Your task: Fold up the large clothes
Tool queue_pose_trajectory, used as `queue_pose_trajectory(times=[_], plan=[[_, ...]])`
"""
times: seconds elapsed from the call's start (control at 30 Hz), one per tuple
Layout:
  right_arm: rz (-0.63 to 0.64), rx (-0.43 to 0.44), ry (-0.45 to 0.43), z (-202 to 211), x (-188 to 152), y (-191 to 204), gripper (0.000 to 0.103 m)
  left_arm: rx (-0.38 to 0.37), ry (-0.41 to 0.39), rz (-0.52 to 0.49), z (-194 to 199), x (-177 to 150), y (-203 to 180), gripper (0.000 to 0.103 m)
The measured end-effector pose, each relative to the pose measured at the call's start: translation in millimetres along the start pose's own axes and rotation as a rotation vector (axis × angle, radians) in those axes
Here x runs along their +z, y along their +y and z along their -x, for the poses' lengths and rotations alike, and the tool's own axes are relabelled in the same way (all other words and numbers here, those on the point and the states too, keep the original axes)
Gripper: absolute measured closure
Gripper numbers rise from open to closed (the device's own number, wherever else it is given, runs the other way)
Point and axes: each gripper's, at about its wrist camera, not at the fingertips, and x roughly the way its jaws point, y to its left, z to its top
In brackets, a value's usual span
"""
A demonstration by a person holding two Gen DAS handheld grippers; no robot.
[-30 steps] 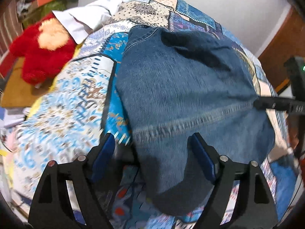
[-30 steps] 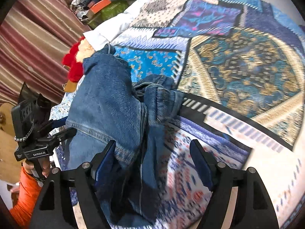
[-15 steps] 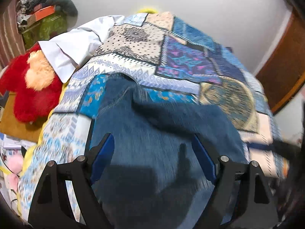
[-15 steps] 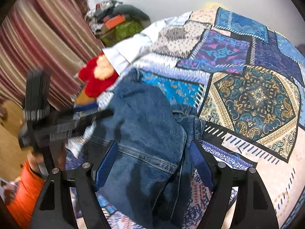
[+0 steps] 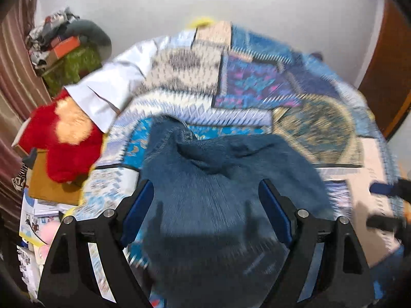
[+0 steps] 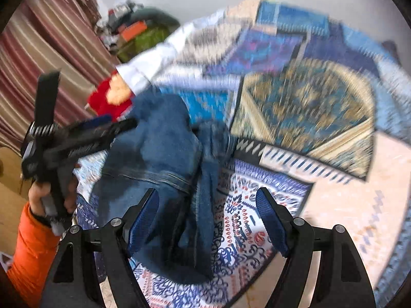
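Note:
A folded pair of blue jeans [image 5: 218,187] lies on a patchwork bedspread [image 5: 257,87]. My left gripper [image 5: 208,210] hangs open above the jeans' near end and holds nothing. In the right wrist view the jeans [image 6: 164,159] lie bunched, with a narrower fold [image 6: 208,205] trailing toward me. My right gripper [image 6: 208,218] is open and empty above that fold. The left gripper [image 6: 108,131] shows there at the left, above the jeans' left side, held by a hand in an orange sleeve. Both views are motion-blurred.
A red plush toy [image 5: 66,138] and a white shirt [image 5: 113,87] lie at the bed's left edge. A cluttered green box [image 5: 69,59] stands by striped curtains [image 6: 46,51]. A brown door [image 5: 388,71] is at the right. Papers [image 5: 33,220] lie low left.
Both grippers have lifted up and back from the jeans, so more of the bed and wall shows. Both stay open and the jeans stay folded on the bed.

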Motion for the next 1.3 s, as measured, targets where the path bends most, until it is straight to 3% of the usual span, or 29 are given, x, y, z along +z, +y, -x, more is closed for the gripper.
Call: queue_pose_trajectory(times=[0.27,0.4,0.53,0.7,0.8,0.87,0.93,1.0,1.3], plan=[[0.093,0.024,-0.376,145.4,-14.4,74.2,0.027,-0.095,-0.312,0.067,180.0,-29.7,15.8,0.019],[0.147,0.036,-0.559,210.4,-40.4,115.3,0.027,-0.091,-0.459,0.042,253.6,-55.1,5.5,0.019],[0.173,0.048,-0.677,251.5,-73.5,147.5,0.027,-0.055,-0.586,0.022,306.5,-89.1,-10.7,0.019],[0.218,0.009,-0.754,274.3,-111.9,178.9,0.027,-0.013,-0.663,0.035,335.0,-123.6,-23.6,0.017],[0.236,-0.045,-0.775,278.7,-135.0,195.3,0.027,0.004,-0.681,0.051,341.2,-137.9,-28.0,0.007],[0.240,-0.076,-0.776,278.9,-148.1,202.1,0.018,0.016,-0.706,0.047,344.2,-146.0,-29.9,0.000],[0.237,-0.111,-0.778,278.2,-156.9,205.9,0.006,0.034,-0.719,0.033,344.8,-151.6,-33.3,0.000],[0.224,-0.138,-0.795,280.6,-163.3,207.0,0.001,0.040,-0.710,0.028,344.0,-154.2,-34.6,0.000],[0.204,-0.218,-0.776,274.2,-167.0,203.3,0.000,0.028,-0.713,0.030,345.2,-159.1,-35.6,0.000]])
